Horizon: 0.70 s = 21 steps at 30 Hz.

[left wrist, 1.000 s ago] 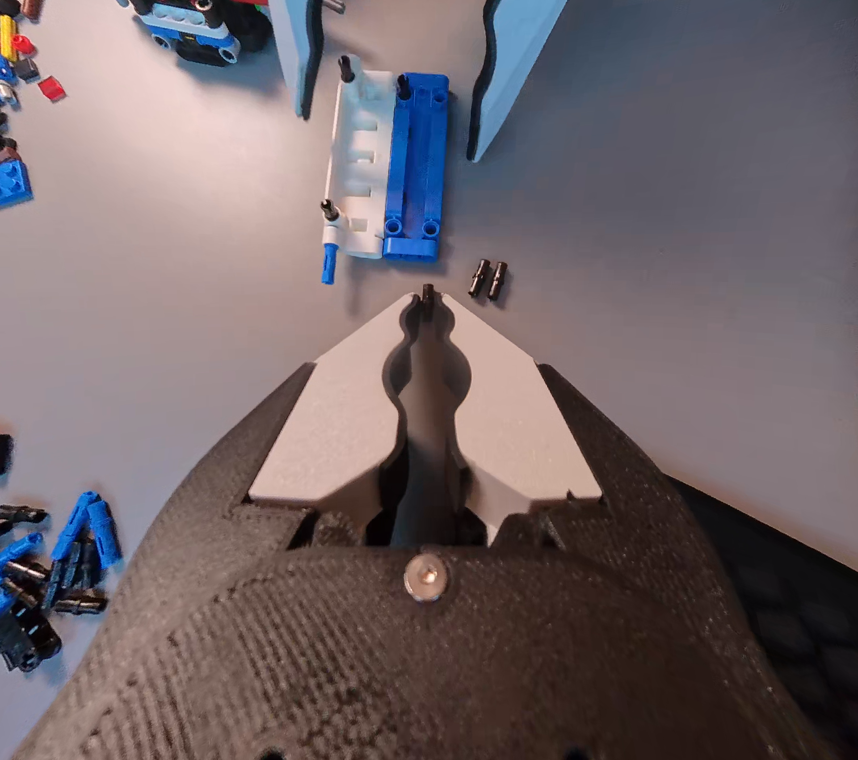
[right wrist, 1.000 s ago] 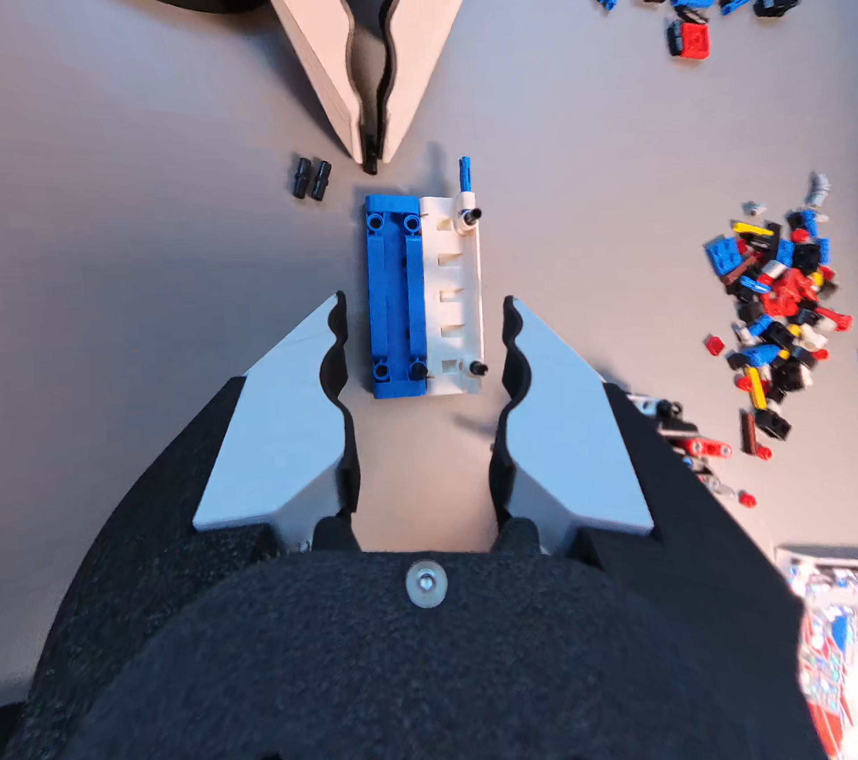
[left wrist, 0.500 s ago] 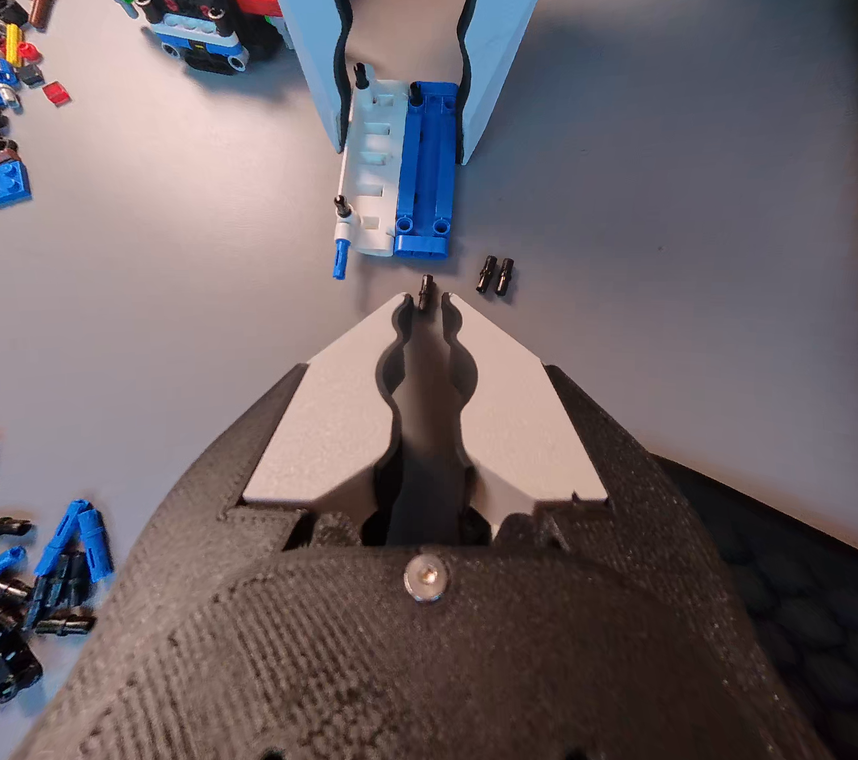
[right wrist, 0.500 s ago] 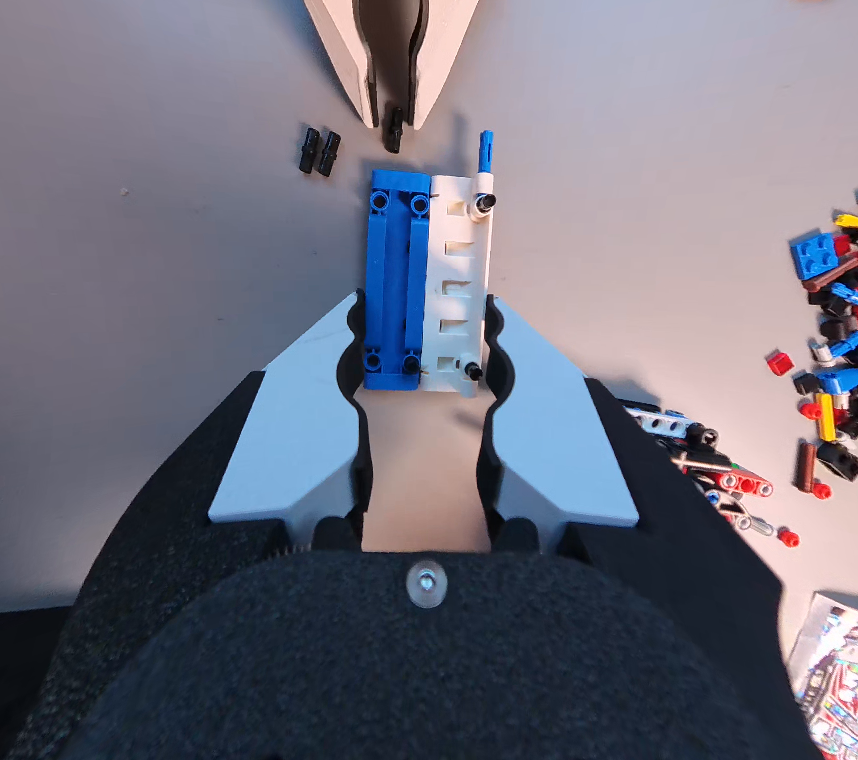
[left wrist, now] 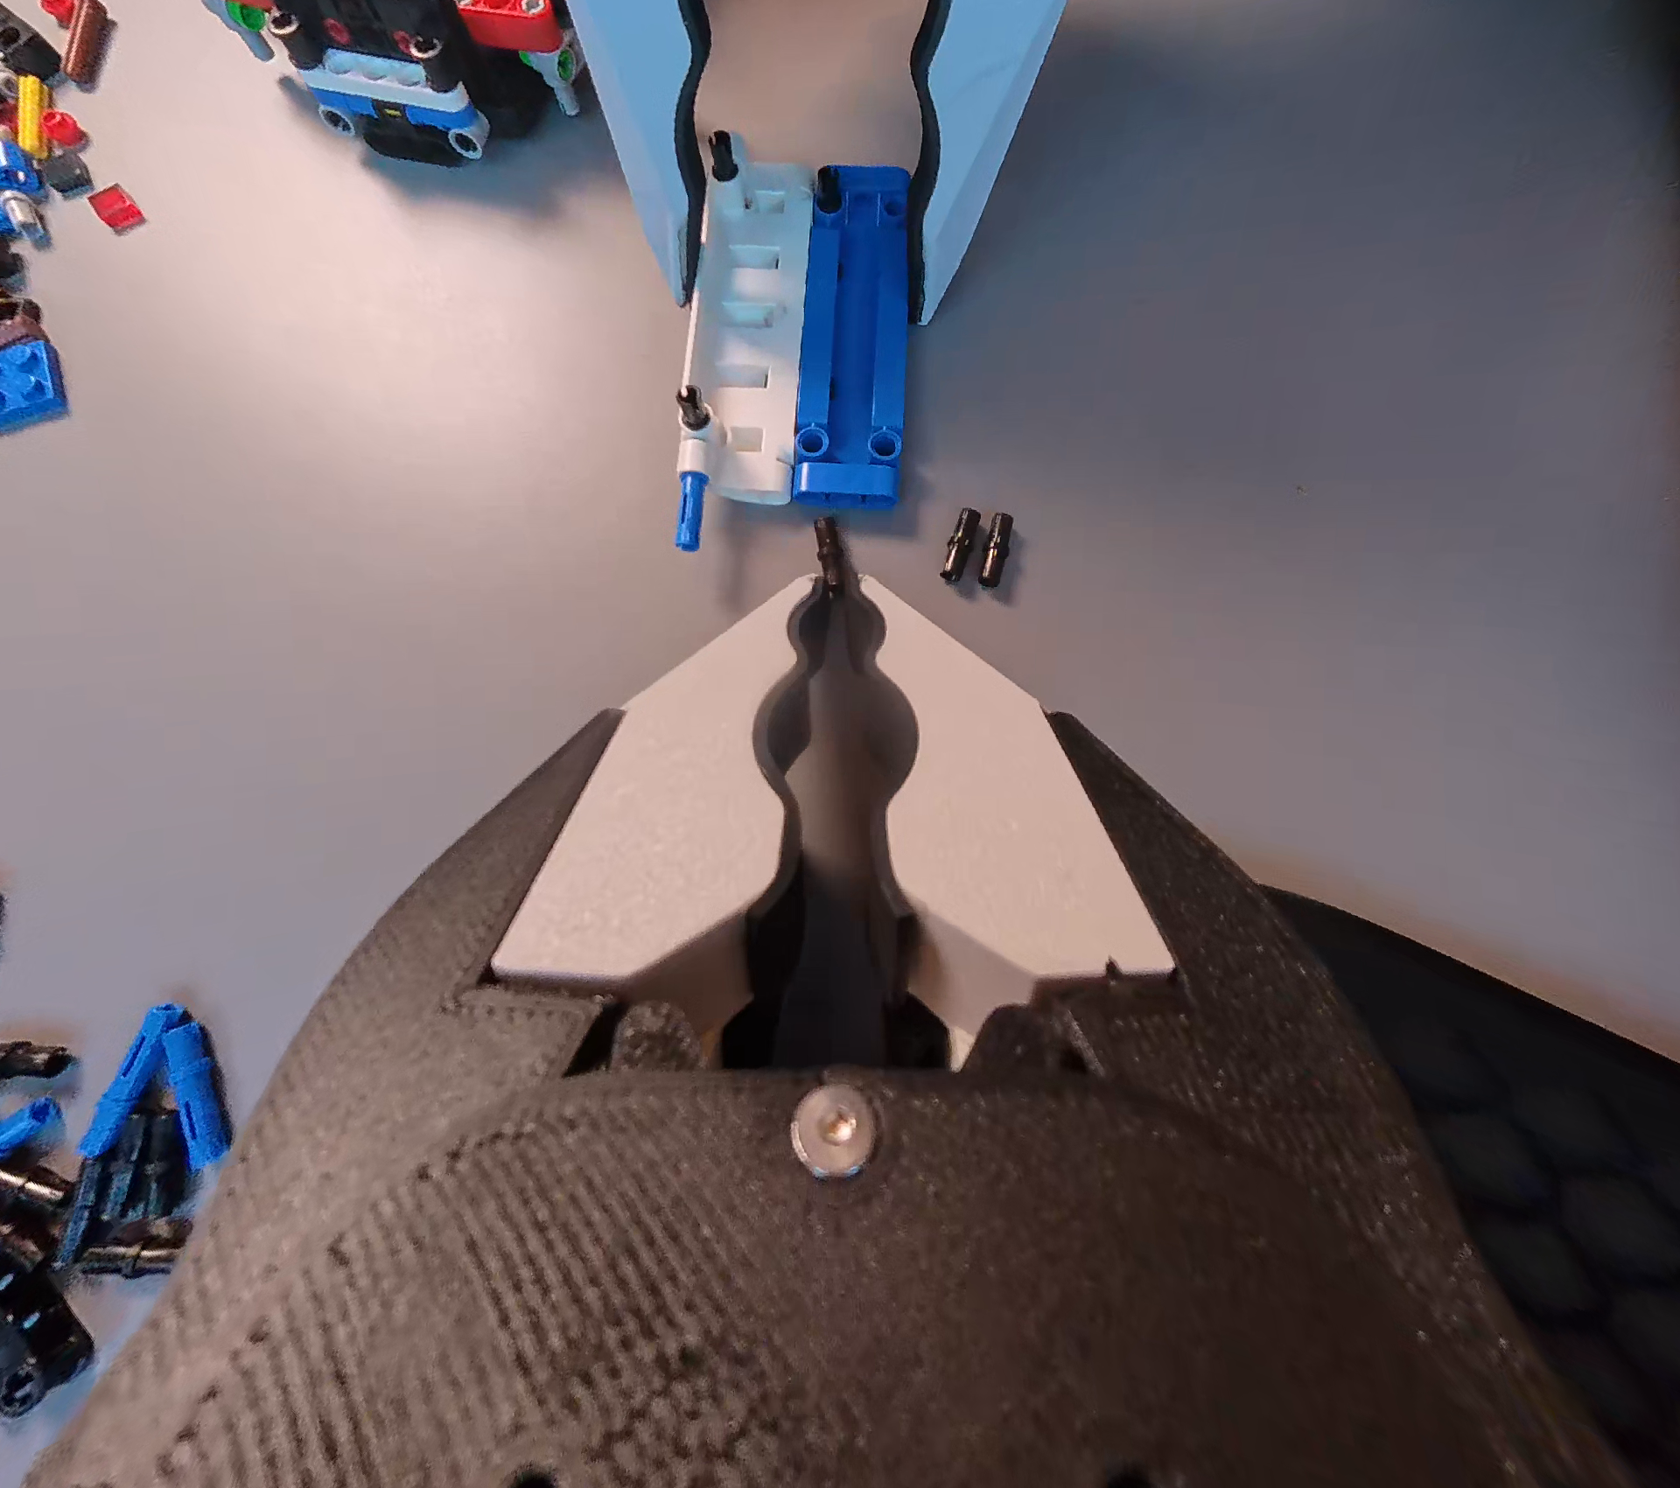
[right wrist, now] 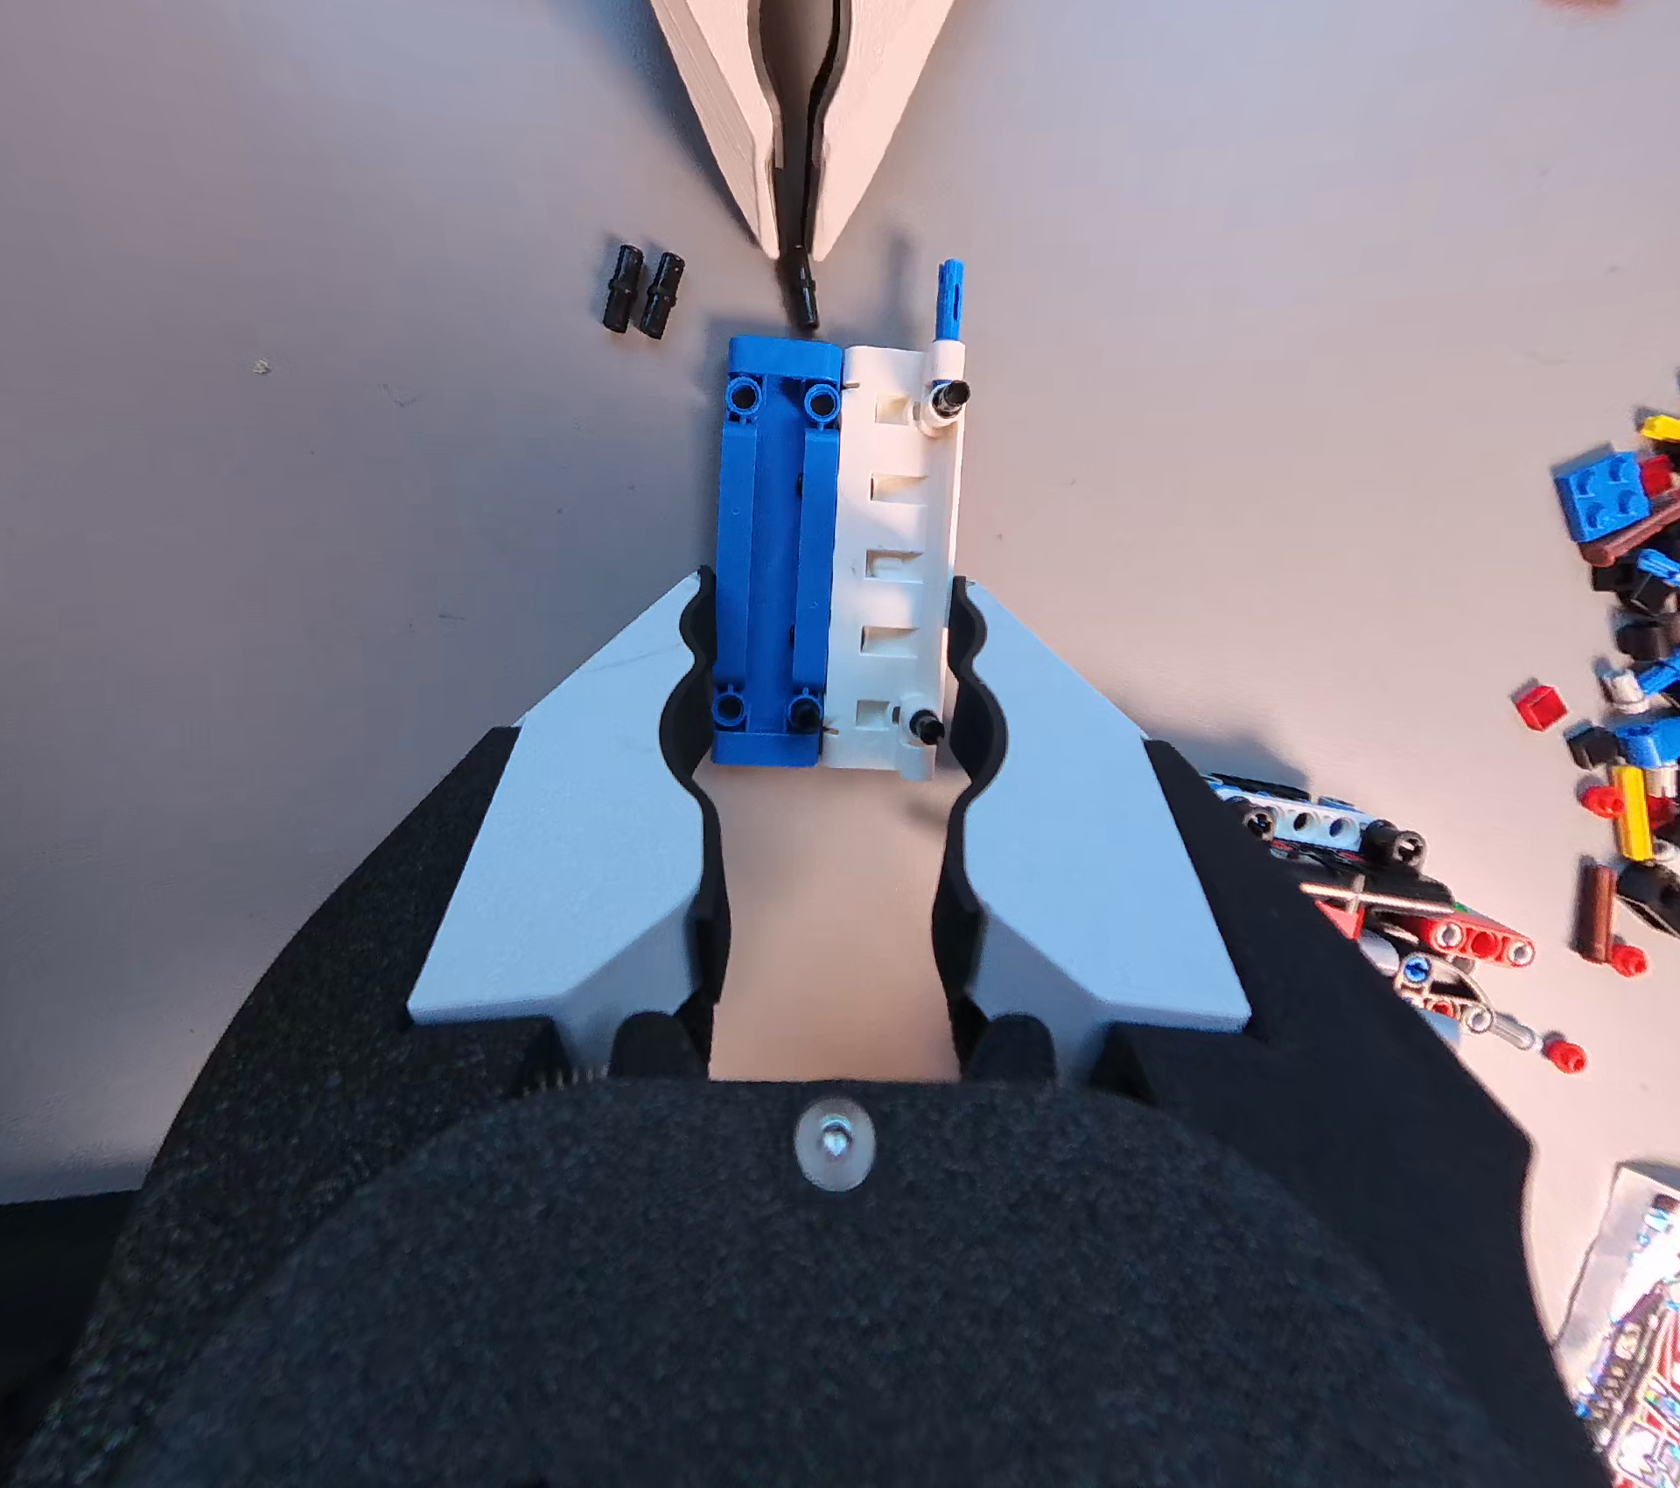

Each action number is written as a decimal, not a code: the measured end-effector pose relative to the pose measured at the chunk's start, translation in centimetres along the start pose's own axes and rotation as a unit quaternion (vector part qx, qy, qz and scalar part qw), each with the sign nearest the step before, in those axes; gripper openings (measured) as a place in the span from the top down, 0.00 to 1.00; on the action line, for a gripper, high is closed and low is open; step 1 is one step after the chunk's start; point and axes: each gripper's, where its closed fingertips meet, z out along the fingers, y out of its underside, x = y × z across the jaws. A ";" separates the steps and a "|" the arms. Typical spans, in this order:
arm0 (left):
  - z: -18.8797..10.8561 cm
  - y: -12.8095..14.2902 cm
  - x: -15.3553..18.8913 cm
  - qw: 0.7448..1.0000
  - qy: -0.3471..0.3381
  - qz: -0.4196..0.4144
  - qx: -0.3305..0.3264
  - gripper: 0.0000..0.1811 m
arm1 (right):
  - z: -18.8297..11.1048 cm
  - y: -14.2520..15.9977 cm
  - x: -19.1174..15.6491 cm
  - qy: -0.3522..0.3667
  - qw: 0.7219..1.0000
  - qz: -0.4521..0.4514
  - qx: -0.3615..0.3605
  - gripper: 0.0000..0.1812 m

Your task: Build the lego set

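On the grey table [left wrist: 1273,354], a blue and white panel piece [right wrist: 832,563] is lying flat. Its near end is squeezed between the jaws of the right gripper [right wrist: 829,663], which is pointed straight along it. A small black pin [left wrist: 829,555] is pinched in the closed tips of the left gripper [left wrist: 832,581], aimed at the blue end. Two more black pins [left wrist: 977,546] are lying just beside it.

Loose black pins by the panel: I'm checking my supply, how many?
3: one black pin in the left claw, two black pins on the table. Others sit in distant piles.
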 end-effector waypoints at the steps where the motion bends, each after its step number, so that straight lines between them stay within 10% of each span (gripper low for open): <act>1: 0.1 -0.1 0.0 1.000 0.000 0.004 0.002 1.00 | 0.0 0.0 0.0 -0.001 1.000 -0.002 0.001 0.73; 21: 0.0 -0.6 -0.5 0.999 0.000 0.013 0.031 1.00 | 0.1 -0.1 0.0 -0.008 1.000 -0.006 0.012 0.73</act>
